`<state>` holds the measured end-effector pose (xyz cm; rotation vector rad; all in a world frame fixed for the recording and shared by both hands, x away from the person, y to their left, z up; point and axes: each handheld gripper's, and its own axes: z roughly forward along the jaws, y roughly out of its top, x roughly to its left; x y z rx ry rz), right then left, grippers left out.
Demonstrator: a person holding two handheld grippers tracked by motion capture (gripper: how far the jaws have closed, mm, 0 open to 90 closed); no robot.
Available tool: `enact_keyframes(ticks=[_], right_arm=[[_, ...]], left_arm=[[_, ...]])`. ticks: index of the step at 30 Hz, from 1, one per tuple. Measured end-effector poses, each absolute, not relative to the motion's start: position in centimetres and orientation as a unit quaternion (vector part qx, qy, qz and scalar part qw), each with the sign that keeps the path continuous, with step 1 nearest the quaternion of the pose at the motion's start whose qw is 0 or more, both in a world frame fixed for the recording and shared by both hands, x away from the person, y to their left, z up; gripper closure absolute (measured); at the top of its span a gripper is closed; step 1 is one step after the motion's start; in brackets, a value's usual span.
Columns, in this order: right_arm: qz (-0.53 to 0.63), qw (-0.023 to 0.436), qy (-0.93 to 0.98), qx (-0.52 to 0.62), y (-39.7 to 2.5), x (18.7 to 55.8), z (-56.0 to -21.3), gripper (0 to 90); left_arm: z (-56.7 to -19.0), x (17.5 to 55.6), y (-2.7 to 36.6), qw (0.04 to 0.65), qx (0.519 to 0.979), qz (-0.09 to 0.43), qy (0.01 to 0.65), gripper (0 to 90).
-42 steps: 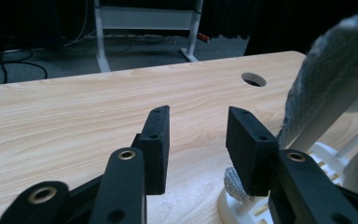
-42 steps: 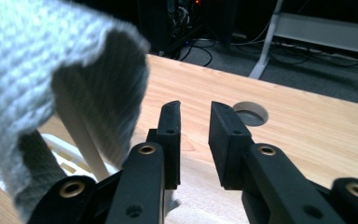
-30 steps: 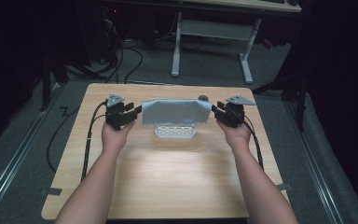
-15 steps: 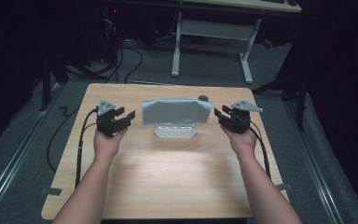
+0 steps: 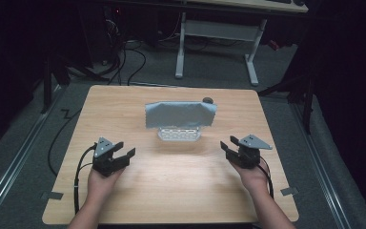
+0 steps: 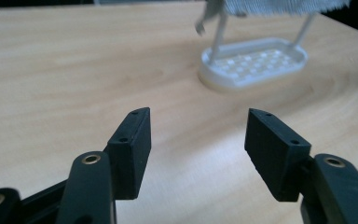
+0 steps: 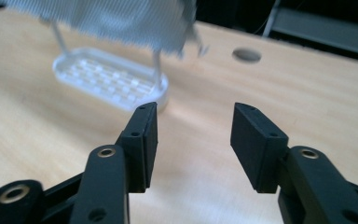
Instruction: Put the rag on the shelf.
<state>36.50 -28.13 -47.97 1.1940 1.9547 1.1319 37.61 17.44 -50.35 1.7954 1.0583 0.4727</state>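
**Both grippers back off; cloth left hanging**

A second ago both grippers flanked the grey cloth [image 5: 181, 113] draped over the white rack [image 5: 178, 134] at mid-bench. Now the left gripper [image 5: 123, 155] and right gripper [image 5: 227, 145] sit well apart from it, jaws apart and empty. The hanging is probably finished.

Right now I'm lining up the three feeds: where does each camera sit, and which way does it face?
High view: above the person's side, looking forward and down at the table; forearms and both tongs show.
Left gripper view: rides the left tongs, facing the white rack.
Right gripper view: rides the right tongs, facing the rack.
All share the rack and grey cloth.
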Motion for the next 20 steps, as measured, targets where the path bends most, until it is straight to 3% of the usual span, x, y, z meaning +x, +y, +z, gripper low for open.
enact_keyframes(ticks=[6, 11, 20], right_arm=[[0.411, 0.256, 0.742, 0.464, -28.4, 34.1, -49.6, 51.8], [0.391, 0.270, 0.742, 0.473, -29.1, 31.4, -51.1, 51.1], [0.380, 0.260, 0.744, 0.485, -29.2, 31.6, -51.5, 48.5]], left_arm=[[-51.8, 34.8, 17.9, 0.440, 0.773, 0.154, 0.430, 42.3], [-53.3, 32.0, 18.0, 0.390, 0.793, 0.142, 0.446, 40.3], [-52.9, 32.2, 18.4, 0.402, 0.788, 0.164, 0.438, 39.5]])
